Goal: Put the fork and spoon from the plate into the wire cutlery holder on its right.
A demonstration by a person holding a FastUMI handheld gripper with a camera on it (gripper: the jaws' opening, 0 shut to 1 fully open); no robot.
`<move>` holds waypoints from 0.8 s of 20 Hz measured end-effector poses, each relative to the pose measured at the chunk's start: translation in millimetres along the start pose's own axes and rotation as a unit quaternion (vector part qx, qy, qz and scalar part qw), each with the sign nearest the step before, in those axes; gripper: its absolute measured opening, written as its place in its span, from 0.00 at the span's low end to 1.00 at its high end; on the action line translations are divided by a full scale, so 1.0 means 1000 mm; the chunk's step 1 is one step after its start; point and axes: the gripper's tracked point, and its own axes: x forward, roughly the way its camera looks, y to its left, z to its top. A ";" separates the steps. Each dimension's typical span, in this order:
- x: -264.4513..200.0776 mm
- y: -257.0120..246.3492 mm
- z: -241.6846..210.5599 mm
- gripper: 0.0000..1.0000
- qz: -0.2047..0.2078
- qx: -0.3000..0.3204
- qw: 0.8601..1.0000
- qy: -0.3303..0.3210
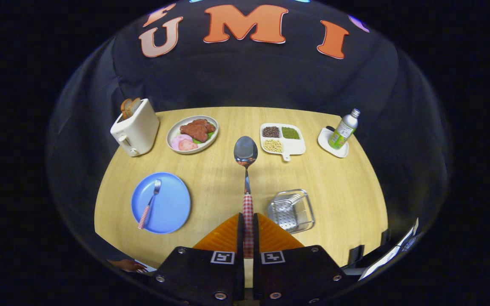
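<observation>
- Tool [248, 229] clenched on the spoon [246, 170], both fingers pressing the red-checked handle, bowl pointing straight ahead and held up over the tabletop [338, 187].
- Spoon: stiff, light, polished metal bowl and neck, probably slippery there; patterned handle likely the better place to hold, and held there now, low on the handle.
- Long overhang beyond the fingers, so likely to swing or pivot in the grip if tipped fast; best turned slowly.
- Wire cutlery holder [292, 211] just right of the fingers, sitting on the tabletop, looking light enough to slide or tip if knocked; what looks like a perforated insert inside.
- Fork [149, 205] lying on the blue plate [172, 208], well left of the fingers, tines toward the far side, red-checked handle nearer and resting toward the rim.
- Fork likely as stiff and light as the spoon; flat on a smooth plate, so hard to get under; handle end near the rim probably the easiest place to pinch.
- Judged stage: spoon in transit to the holder, fork not yet taken.
- Beyond, well apart from the work: toaster [136, 127] with bread, plate of food [192, 133], divided dish of beans [282, 139], bottle [343, 129] on a small white tray.
</observation>
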 end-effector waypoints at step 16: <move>-0.008 -0.082 -0.046 0.08 0.024 -0.131 0.970 0.201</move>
